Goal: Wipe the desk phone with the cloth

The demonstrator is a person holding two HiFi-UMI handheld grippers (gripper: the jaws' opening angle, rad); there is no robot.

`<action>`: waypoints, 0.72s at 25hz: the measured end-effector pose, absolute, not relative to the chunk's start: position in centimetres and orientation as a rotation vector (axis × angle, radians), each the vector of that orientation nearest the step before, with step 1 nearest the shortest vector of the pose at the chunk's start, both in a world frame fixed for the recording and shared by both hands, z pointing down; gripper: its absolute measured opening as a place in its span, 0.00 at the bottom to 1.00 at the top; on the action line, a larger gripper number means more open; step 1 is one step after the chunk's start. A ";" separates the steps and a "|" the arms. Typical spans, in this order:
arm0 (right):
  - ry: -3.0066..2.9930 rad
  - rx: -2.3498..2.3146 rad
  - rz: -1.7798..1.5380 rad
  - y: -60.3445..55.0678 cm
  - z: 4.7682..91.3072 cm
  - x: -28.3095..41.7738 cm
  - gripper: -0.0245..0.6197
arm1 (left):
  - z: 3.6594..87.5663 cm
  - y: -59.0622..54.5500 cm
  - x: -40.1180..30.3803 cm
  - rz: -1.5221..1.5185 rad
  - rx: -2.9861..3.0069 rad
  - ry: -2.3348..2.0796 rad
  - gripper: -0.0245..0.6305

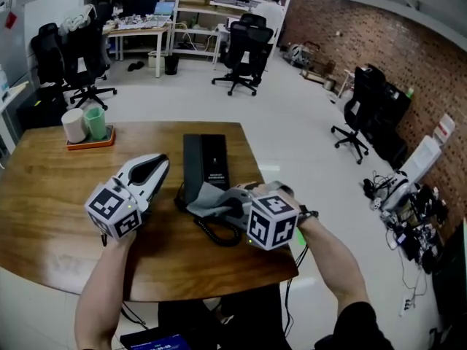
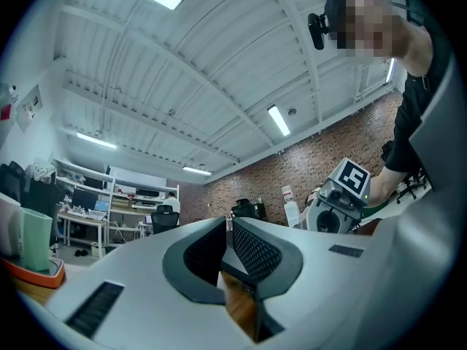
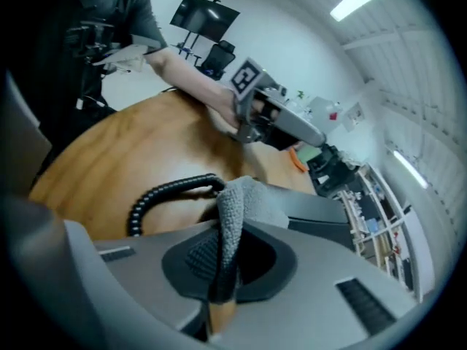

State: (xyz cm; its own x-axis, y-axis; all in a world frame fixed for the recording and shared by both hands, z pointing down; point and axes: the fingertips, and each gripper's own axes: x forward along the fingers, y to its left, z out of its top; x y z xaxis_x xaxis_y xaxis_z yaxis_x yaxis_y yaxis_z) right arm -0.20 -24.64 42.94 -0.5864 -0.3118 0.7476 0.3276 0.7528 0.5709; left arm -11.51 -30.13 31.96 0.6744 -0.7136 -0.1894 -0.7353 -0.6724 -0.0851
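Observation:
A black desk phone (image 1: 206, 165) lies in the middle of the round wooden table (image 1: 51, 195), its coiled cord (image 1: 219, 233) looping at its near end. My right gripper (image 1: 232, 204) is shut on a grey cloth (image 1: 210, 199), which rests on the phone's near end. In the right gripper view the cloth (image 3: 241, 203) stands folded between the jaws (image 3: 222, 268), with the cord (image 3: 168, 192) to the left and the phone (image 3: 328, 214) beyond. My left gripper (image 1: 155, 168) hovers just left of the phone, jaws together and empty (image 2: 228, 228).
An orange tray with a white cup and a green cup (image 1: 87, 126) stands at the table's far left. The table's right edge (image 1: 273, 195) runs close to the phone. Office chairs (image 1: 244, 49) and desks stand on the floor beyond.

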 end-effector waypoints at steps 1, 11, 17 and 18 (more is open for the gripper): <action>-2.025 -0.025 -0.858 -24.6 42.8 0.2 0.08 | 32.0 -30.2 -11.5 0.210 -2.731 1.190 0.06; -2.325 0.913 -0.648 -43.8 33.3 -1.4 0.08 | 32.2 -30.2 -11.8 0.231 -2.741 1.200 0.06; -2.285 0.800 -0.652 -42.3 35.2 -1.1 0.08 | 31.9 -30.1 -11.5 0.228 -2.740 1.187 0.06; -2.273 0.740 -0.673 -41.1 35.7 -1.2 0.08 | 31.9 -30.2 -11.5 0.230 -2.739 1.186 0.06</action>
